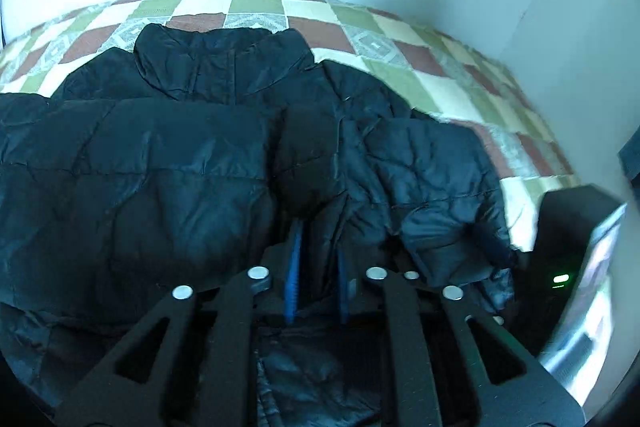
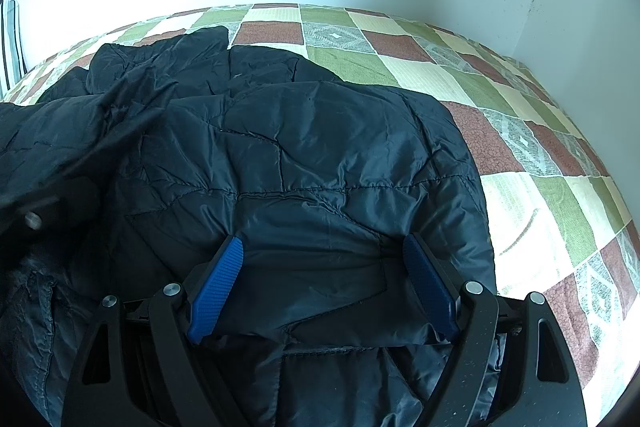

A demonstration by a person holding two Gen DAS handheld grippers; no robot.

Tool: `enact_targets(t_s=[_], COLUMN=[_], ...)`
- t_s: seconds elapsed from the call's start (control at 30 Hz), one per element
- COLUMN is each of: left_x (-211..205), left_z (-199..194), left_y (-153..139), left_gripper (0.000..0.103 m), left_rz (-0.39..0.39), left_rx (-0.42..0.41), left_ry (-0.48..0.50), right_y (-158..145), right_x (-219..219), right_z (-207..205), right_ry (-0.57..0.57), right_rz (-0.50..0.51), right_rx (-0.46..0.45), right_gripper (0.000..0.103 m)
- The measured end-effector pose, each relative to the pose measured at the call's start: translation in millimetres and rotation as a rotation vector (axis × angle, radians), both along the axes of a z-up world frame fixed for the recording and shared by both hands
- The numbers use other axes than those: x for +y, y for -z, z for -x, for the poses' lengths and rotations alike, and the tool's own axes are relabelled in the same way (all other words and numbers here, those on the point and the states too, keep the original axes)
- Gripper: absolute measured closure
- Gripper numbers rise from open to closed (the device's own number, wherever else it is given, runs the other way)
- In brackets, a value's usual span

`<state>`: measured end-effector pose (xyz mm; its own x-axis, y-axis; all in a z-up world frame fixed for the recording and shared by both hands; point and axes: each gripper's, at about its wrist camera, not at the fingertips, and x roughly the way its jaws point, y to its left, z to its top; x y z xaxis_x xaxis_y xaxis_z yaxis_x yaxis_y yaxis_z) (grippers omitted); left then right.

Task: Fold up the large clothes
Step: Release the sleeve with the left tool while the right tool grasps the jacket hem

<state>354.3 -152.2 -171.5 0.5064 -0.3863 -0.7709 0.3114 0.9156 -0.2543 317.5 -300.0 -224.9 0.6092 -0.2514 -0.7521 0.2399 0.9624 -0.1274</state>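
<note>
A dark navy puffer jacket [image 1: 168, 163] lies spread on a checked bedspread [image 1: 360, 39], collar at the far side. In the left wrist view my left gripper [image 1: 318, 239] sits low over the jacket's middle. Its blue pads [image 1: 294, 267] stand a narrow gap apart, with a fold of jacket between them that they do not visibly clamp. In the right wrist view my right gripper [image 2: 323, 241] is wide open over a folded-in panel of the jacket [image 2: 320, 147]. That gripper's pads [image 2: 218, 291] flank the fabric near its hem without pinching it.
The bedspread [image 2: 540, 187] runs free to the right of the jacket, up to a pale wall corner [image 2: 532, 7]. The left tool's black frame [image 2: 44, 203] shows at the right wrist view's left edge. A black device with a green light [image 1: 560, 279] stands at the left wrist view's right.
</note>
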Motion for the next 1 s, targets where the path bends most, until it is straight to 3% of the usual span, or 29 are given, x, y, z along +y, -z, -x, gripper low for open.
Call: enact_targets(t_s=[0.1, 0.3, 0.53, 0.73, 1.0], left_x=[7.5, 54.1, 170.8, 248.6, 275.4], left_z=[8.3, 30.5, 52.5, 36.4, 25.0], left_y=[-16.4, -54.3, -76.9, -60.8, -30.5], left_gripper=[0.061, 0.058, 0.055, 0.055, 0.055], left_rz=[0.006, -0.014, -0.168, -0.22, -0.225], left_rx=[-0.036, -0.131, -0.276, -0.238, -0.169], left_ry=[0.005, -0.033, -0.246, -0.415, -0.452], right_y=[0.1, -2.0, -34.2, -56.0, -32.3], right_x=[0.7, 2.2, 13.0, 47.5, 82.9], right_z=[-0.8, 0.5, 15.7, 3.6, -33.7], right_ry=[0.0, 0.0, -0.026, -0.103, -0.162], right_rz=[0.002, 0.002, -0.042, -0.079, -0.159], right_rx=[0.001, 0.003, -0.061, -0.085, 0.003], right_gripper=[0.022, 0.022, 0.022, 0.022, 0.023])
